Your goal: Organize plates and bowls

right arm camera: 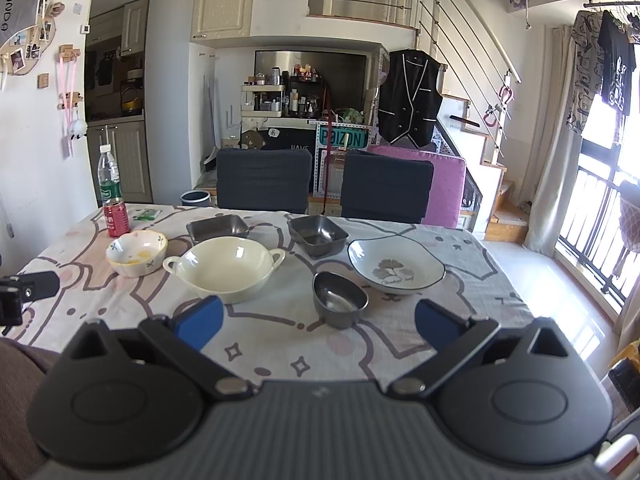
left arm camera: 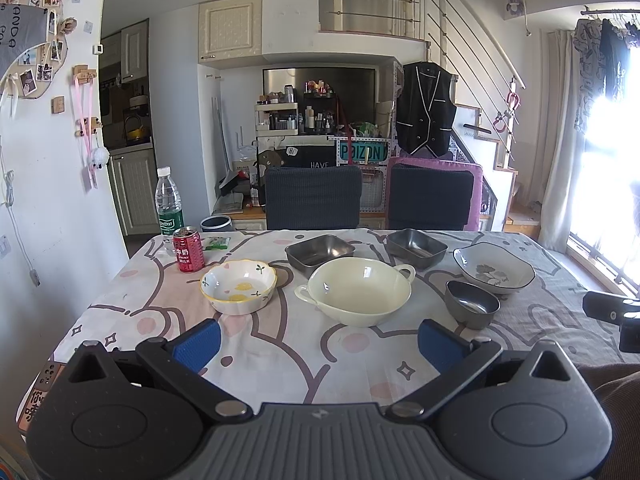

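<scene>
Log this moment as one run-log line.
stage: pre-grasp | left gripper: jaws open, empty | right gripper: jaws open, empty | dishes: six, unstacked | nearest right: small metal bowl

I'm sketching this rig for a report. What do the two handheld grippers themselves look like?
The left gripper and right gripper look identical: black angular linkage arms with silver pivot pins, ribbed grey centre plate, round black housings on both sides, and blue textured pads on the fingers. No cables or sleeves are visible.

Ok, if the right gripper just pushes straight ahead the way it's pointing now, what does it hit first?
Most likely the small oval metal bowl. It sits just ahead of the open right gripper, roughly centred between the fingers. The leaf-print plate lies behind it, to the right. Height above the table is unclear.
</scene>
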Available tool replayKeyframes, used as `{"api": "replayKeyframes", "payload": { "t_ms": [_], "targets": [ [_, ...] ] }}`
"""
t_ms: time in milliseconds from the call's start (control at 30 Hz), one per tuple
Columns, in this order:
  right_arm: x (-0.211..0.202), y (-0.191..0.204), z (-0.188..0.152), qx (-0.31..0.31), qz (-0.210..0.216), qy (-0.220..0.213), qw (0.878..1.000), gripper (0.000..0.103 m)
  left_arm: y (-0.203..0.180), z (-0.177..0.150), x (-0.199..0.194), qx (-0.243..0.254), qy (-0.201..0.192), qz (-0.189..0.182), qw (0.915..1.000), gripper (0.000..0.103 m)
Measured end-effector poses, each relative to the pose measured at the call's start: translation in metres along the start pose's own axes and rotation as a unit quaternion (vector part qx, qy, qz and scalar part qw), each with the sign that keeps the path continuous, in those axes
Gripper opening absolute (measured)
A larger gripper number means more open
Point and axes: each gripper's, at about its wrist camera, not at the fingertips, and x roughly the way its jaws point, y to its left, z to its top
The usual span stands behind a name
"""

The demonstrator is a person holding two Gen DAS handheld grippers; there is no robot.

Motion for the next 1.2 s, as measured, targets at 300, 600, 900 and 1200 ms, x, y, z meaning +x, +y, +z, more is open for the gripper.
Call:
{"api": "replayKeyframes", "payload": {
  "t_ms": [300, 600, 900, 1200],
  "targets": [
    [0.0, 0.0, 0.0, 0.0, 0.0, 0.0, 1.0, 0.103, 0.0, 0.0, 0.0, 0.0, 0.0, 0.0, 1.0, 0.103],
    [-0.001, -0.001, 0.001, -0.001, -0.001, 0.001, 1.0, 0.103, -0.002, 0.002, -0.002, 0.006, 0.003, 0.002, 1.0, 0.103],
    [0.002, -0.007, 0.007, -0.006, -0.011, -0.001, 1.0, 0.103, -0.016, 0.022, 0.012, 0.011, 0.018, -0.014, 0.9997, 0.103],
    [0.036, -0.03, 0.022, -0.018, -0.023, -0.021, 0.999, 0.103, -0.056, 0.072, 0.064, 0.035, 0.014, -0.066, 0.9971, 0.103]
  ]
}}
